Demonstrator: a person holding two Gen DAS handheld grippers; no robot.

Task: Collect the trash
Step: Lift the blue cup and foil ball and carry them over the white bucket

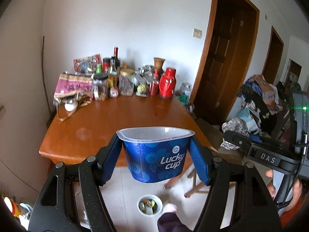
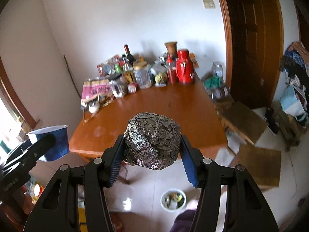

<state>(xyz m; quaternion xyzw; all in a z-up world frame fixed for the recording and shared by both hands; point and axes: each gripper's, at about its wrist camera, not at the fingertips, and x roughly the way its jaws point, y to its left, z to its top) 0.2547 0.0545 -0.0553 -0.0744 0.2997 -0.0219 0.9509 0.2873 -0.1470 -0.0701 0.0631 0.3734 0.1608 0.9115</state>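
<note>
Trash gripped in both tools

Cup [image 1: 154, 154] clamped upright between pads of left tool [image 1: 155, 154], held off bench [image 1: 108, 121] edge above floor. Foil ball [image 2: 152, 141] squeezed in right tool [image 2: 152, 150], likewise past bench front. White bin [image 2: 173, 200] on floor below, holding scraps.

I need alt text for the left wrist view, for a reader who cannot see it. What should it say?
The left gripper holds an empty blue Lucky Cup tub between its pads, above a white floor. Behind it stands a wooden table with jars and bottles along the wall. At right, the right gripper holds a crumpled foil ball.
</note>
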